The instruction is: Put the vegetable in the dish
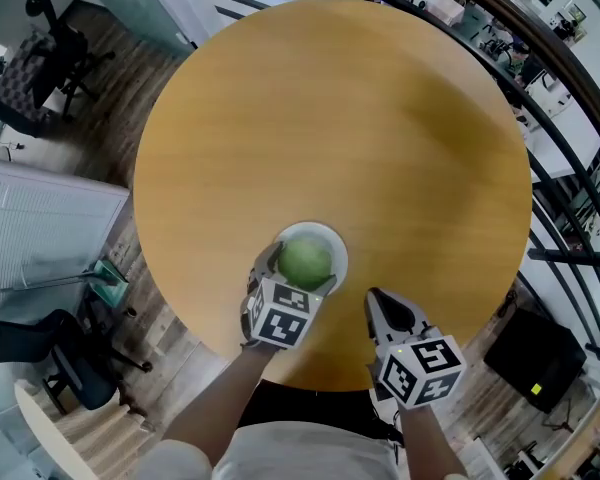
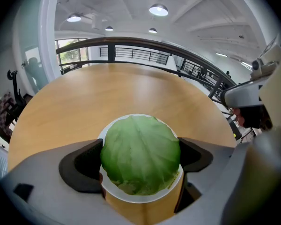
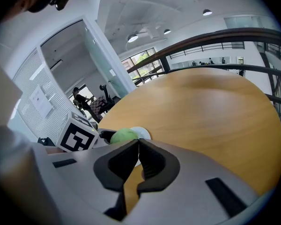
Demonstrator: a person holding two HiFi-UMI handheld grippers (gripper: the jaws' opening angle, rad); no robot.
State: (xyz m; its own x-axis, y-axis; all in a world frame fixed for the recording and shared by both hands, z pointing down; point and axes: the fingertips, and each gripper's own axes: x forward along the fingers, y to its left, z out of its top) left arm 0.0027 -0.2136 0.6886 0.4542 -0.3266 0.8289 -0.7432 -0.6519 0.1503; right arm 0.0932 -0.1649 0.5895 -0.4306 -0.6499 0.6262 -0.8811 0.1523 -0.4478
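A round green cabbage (image 1: 305, 261) sits in the small white dish (image 1: 326, 236) near the front edge of the round wooden table (image 1: 330, 118). My left gripper (image 1: 300, 271) is shut on the cabbage, one jaw pressed against each side. In the left gripper view the cabbage (image 2: 140, 153) fills the gap between the jaws, with the dish rim (image 2: 131, 198) showing below it. My right gripper (image 1: 375, 298) hovers just right of the dish, shut on nothing. In the right gripper view its tips (image 3: 138, 142) meet, and the cabbage (image 3: 124, 135) and dish (image 3: 142, 133) lie beyond.
The table's front edge (image 1: 310, 383) is just under both grippers. A dark railing (image 1: 570, 78) curves round the far right. Office chairs (image 1: 65, 368) and a white cabinet (image 1: 40, 228) stand on the floor to the left.
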